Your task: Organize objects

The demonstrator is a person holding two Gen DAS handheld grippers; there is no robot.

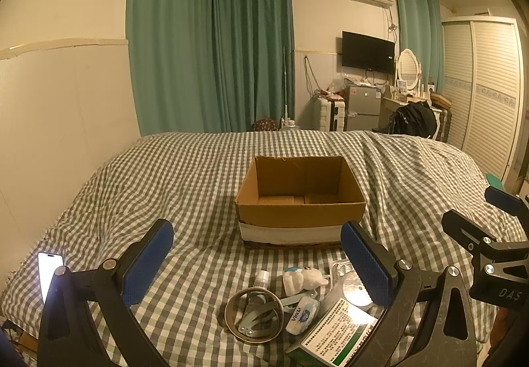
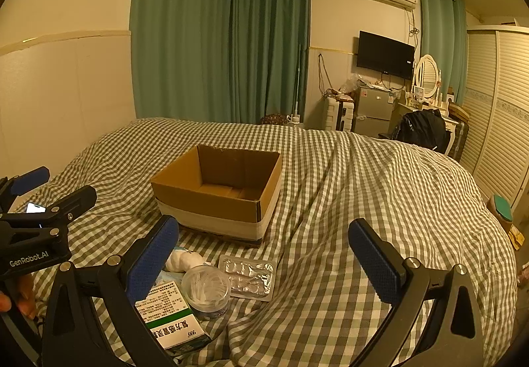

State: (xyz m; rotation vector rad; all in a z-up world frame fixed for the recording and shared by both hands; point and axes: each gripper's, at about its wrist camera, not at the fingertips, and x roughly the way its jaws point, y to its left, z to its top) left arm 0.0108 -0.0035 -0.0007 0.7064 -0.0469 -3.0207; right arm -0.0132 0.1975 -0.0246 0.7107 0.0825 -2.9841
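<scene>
An empty open cardboard box (image 1: 299,201) stands on the checked bed; it also shows in the right wrist view (image 2: 218,188). In front of it lie a tape roll (image 1: 254,314), a small bottle (image 1: 261,279), a white plush toy (image 1: 304,279), a Vinda tissue pack (image 1: 302,314), a green-white medicine box (image 1: 337,332) (image 2: 172,317), a round jar of cotton swabs (image 2: 206,291) and a foil blister pack (image 2: 249,277). My left gripper (image 1: 258,261) is open above the pile. My right gripper (image 2: 264,257) is open, just right of the pile.
A lit phone (image 1: 49,271) lies on the bed at the left. The wall runs along the bed's left side. A wardrobe (image 1: 486,92), a fridge (image 1: 363,105) and a dressing table stand beyond the bed. A green-topped object (image 2: 502,206) sits off the bed's right edge.
</scene>
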